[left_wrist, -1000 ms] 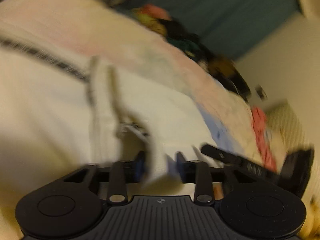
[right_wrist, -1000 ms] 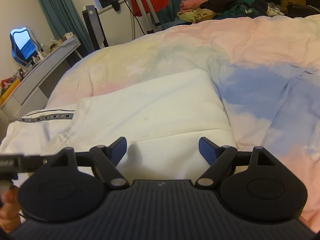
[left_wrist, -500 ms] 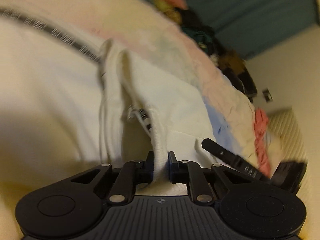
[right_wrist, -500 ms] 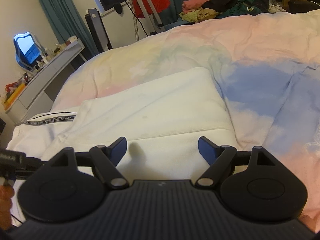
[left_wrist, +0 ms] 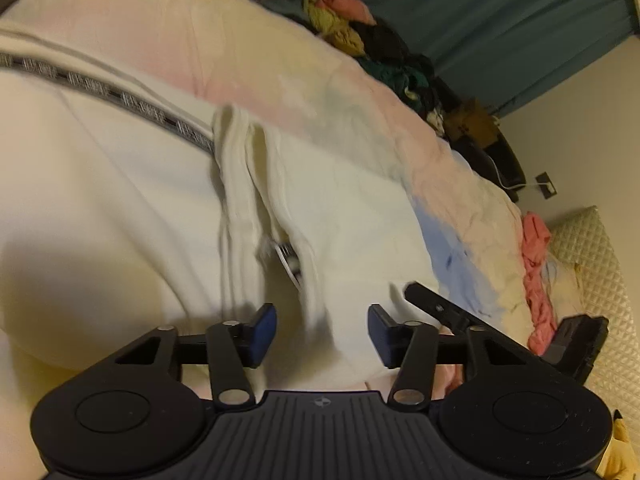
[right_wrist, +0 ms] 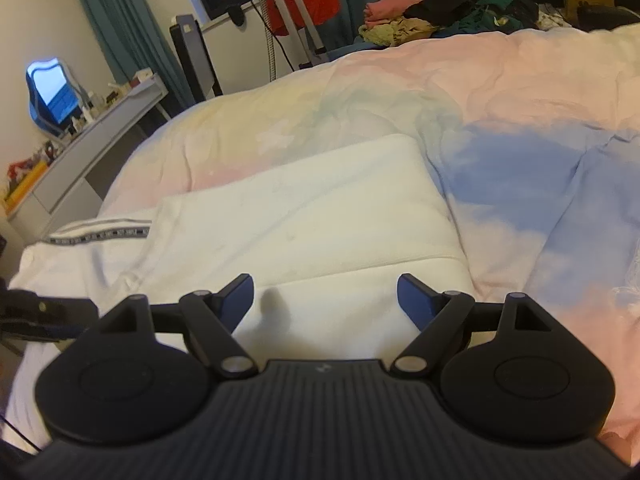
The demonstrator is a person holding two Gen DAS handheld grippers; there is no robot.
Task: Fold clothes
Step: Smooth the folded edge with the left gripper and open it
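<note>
Left wrist view: the white garment [left_wrist: 120, 208] runs off the left edge, extent unknown; lettering on its dark band [left_wrist: 104, 92] is blurred and illegible. Right wrist view: small items on the desk [right_wrist: 96, 132] are too small to identify. The clothes pile [right_wrist: 444, 12] is partly cut off behind the bed [right_wrist: 520, 92].

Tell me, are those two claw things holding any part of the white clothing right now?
No. The left gripper and right gripper are both open over the white garment; nothing is pinched.
</note>
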